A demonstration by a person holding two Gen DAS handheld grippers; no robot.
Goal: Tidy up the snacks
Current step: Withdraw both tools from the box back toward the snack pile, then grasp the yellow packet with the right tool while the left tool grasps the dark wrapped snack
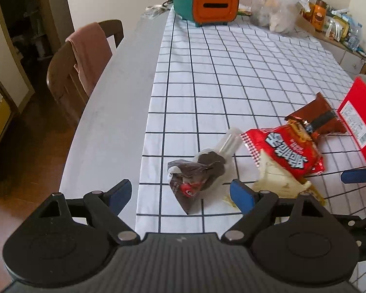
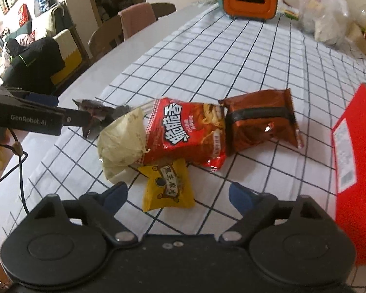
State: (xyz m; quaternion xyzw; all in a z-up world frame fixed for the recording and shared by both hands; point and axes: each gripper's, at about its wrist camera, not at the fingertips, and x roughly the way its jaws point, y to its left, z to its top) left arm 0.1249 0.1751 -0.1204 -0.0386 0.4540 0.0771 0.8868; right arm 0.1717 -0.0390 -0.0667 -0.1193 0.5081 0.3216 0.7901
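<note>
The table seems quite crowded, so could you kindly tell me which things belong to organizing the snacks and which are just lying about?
For the job:
- dark brown packet
- cream packet
- red noodle packet
- brown packet
- yellow packet
- red box

Just lying about:
- teal and orange tissue box
- clear plastic bag
- chair with pink cloth

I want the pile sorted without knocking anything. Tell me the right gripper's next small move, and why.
Probably ease the right gripper down over the yellow packet and close on it. Its jaws stand open with the packet lying flat between them, at the near edge of the pile, only partly tucked under the red noodle bag.
</note>
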